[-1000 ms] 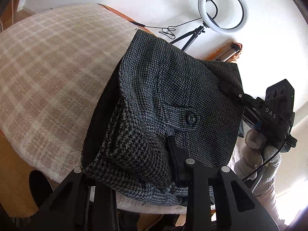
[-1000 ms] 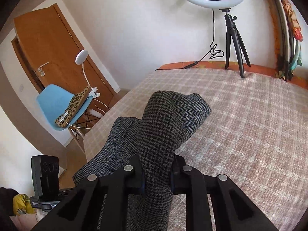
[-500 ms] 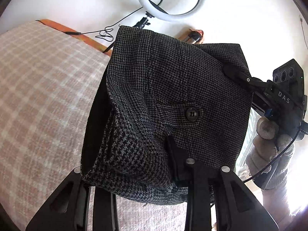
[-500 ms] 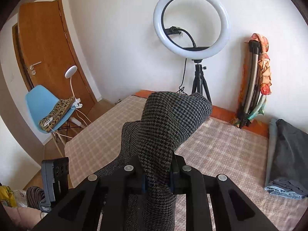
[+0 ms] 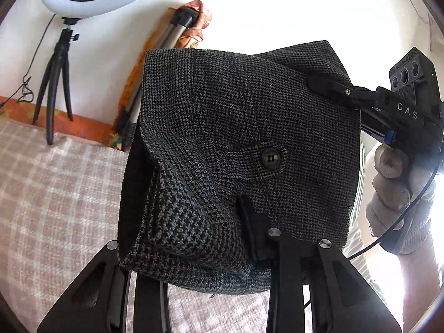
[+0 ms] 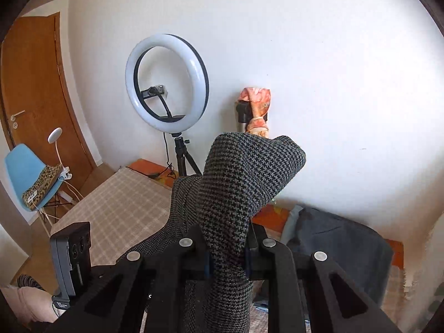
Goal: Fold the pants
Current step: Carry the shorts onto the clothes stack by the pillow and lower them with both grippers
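Observation:
The grey houndstooth pants [image 5: 238, 144] hang in the air above the checked bed cover [image 5: 55, 199], stretched between both grippers, with a buttoned back pocket flap [image 5: 270, 157] facing me. My left gripper [image 5: 211, 252] is shut on the waist edge of the pants. My right gripper [image 6: 226, 252] is shut on a bunched corner of the pants [image 6: 244, 177]. In the left wrist view the right gripper [image 5: 327, 84] clamps the far upper corner. The left gripper's body shows low left in the right wrist view [image 6: 72, 258].
A ring light on a tripod [image 6: 166, 83] stands by the white wall beyond the bed. A folded dark garment [image 6: 341, 238] lies on the bed at the right. A blue chair [image 6: 30, 177] and a wooden door [image 6: 36, 83] are at the left.
Both grippers have lifted the pants higher off the bed and tilted upward. The views now show more of the wall and ring light. Both grips are unchanged.

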`<state>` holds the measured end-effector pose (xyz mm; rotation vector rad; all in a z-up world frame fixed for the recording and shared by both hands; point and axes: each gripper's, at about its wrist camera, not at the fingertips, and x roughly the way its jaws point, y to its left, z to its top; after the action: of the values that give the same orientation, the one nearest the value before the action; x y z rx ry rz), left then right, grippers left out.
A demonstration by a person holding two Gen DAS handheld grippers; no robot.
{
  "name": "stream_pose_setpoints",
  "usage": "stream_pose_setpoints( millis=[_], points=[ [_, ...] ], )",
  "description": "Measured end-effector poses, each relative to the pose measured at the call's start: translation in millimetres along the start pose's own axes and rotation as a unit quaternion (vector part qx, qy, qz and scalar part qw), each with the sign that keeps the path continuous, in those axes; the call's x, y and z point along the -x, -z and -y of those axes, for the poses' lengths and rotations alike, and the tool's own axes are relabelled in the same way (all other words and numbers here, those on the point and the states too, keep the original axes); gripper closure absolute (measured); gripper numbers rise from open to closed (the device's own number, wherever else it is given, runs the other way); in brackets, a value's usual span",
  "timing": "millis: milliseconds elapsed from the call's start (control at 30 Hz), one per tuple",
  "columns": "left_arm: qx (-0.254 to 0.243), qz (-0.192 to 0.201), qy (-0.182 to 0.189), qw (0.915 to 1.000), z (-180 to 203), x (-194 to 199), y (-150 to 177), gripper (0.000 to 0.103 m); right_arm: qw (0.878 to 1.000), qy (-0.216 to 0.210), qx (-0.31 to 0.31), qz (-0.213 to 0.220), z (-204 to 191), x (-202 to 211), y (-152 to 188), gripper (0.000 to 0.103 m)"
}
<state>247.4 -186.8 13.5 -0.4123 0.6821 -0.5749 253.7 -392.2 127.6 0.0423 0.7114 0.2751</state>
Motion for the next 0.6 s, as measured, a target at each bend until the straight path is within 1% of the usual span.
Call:
stream_pose_setpoints(
  millis=[100, 200, 267, 333, 467, 533, 600],
  points=[
    [-0.032, -0.019, -0.003, 0.9993, 16, -36, -10, 0.073, 1.000, 0.016, -0.014, 0.000, 40, -7, 0, 0.088],
    [-0.052, -0.025, -0.005, 0.9983, 30, -71, -17, 0.074, 0.999, 0.024, -0.027, 0.003, 82, -16, 0, 0.088],
    [-0.050, -0.034, 0.000, 0.9982, 34, -95, -18, 0.073, 0.999, 0.023, -0.043, 0.005, 111, -24, 3, 0.088],
    [-0.037, -0.052, 0.010, 0.9979, 34, -120, -16, 0.074, 0.998, 0.031, -0.056, 0.000, 139, -35, 9, 0.088],
    [-0.043, -0.087, -0.001, 0.9953, 37, -164, -5, 0.074, 0.994, 0.061, -0.083, -0.048, 195, -69, 35, 0.088],
    [-0.039, -0.099, -0.002, 0.9943, 36, -175, 2, 0.073, 0.987, 0.103, -0.096, -0.083, 219, -87, 54, 0.083],
    [-0.042, -0.100, 0.000, 0.9941, 37, -176, 3, 0.073, 0.977, 0.149, -0.101, -0.118, 235, -99, 72, 0.069]
  ],
)
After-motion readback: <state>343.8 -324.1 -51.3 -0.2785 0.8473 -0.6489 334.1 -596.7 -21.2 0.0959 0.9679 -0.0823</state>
